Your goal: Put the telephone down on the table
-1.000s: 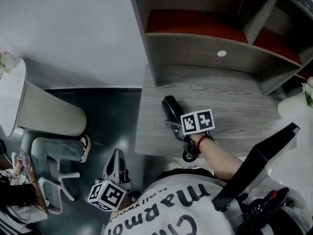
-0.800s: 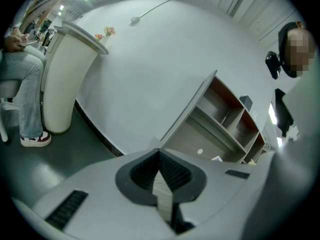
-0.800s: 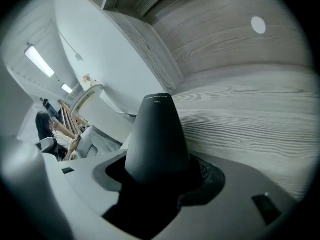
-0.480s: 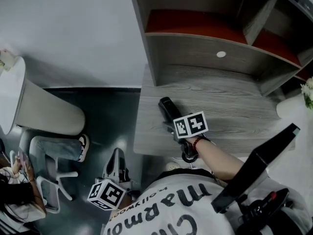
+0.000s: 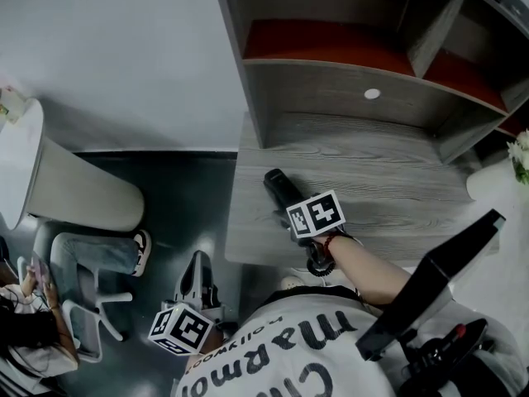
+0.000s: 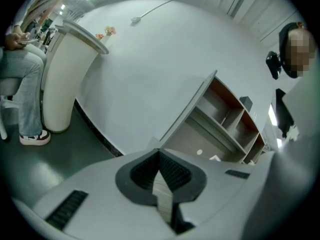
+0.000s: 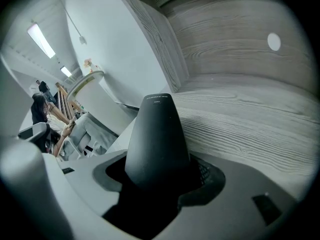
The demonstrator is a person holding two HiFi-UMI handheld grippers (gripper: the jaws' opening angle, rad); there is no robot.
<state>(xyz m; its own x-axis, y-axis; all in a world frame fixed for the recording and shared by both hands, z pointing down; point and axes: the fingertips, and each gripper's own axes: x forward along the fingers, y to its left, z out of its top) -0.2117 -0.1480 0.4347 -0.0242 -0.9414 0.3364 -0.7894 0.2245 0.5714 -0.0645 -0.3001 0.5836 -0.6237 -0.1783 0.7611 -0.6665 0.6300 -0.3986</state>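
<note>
The black telephone handset (image 5: 278,185) sits in my right gripper (image 5: 294,211), whose jaws are shut on its lower half. It points up-left over the left part of the grey wooden table (image 5: 397,180), close to the surface; whether it touches, I cannot tell. In the right gripper view the telephone (image 7: 157,134) sticks out from between the right gripper (image 7: 159,180) pads, with the table's left edge beyond it. My left gripper (image 5: 197,273) hangs low beside the person's body over the dark floor. In the left gripper view the left gripper (image 6: 161,178) has its pads together and nothing between them.
A wooden shelf unit (image 5: 347,81) with red-backed compartments stands at the table's back. A black chair (image 5: 430,279) is at the lower right. To the left are a white rounded counter (image 5: 74,188) and a seated person's leg (image 5: 95,251).
My right gripper has carried the telephone a little to the left, toward the table's left edge. The left gripper has stayed where it was.
</note>
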